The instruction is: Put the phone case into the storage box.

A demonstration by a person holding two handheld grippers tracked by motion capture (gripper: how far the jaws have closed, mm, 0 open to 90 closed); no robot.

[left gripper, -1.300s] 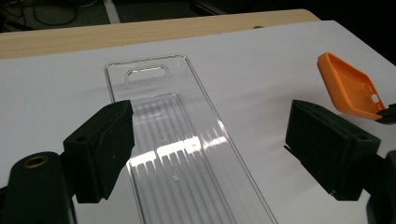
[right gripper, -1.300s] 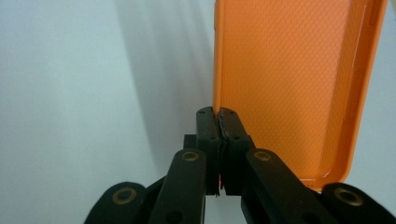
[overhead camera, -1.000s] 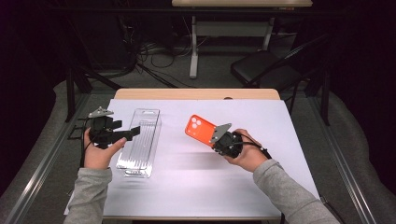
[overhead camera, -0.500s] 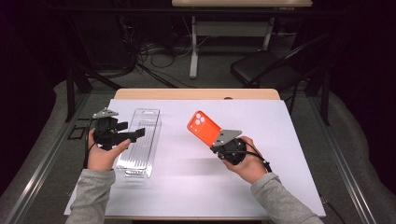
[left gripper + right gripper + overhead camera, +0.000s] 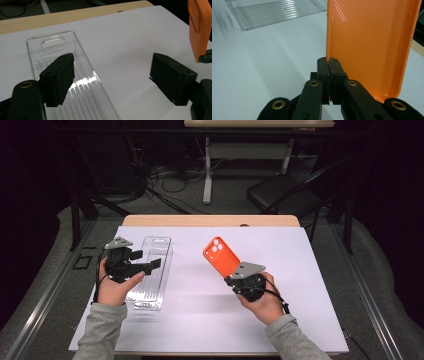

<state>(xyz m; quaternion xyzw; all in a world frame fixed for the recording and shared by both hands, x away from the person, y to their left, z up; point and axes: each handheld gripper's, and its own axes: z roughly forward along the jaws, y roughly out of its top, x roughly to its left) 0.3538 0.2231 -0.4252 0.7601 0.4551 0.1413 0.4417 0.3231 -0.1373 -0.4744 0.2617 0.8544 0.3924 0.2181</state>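
Orange plastic phone case [image 5: 222, 258], rounded corners, three camera holes, textured inner face; edge pinched by right gripper [image 5: 328, 61], lifted off table. Left gripper [image 5: 111, 75] agape over clear ribbed plastic tray [image 5: 75, 85], holding nothing.

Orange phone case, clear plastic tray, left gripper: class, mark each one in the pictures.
orange phone case [image 5: 222, 256], high view, middle of its back.
clear plastic tray [image 5: 53, 43], left gripper view, far end by the hang slot.
left gripper [image 5: 111, 77], left gripper view, midway between its open jaws.

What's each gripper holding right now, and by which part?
The right gripper pinches the orange phone case by the edge of its side wall. The left gripper holds nothing; its jaws stand open over the clear plastic tray.
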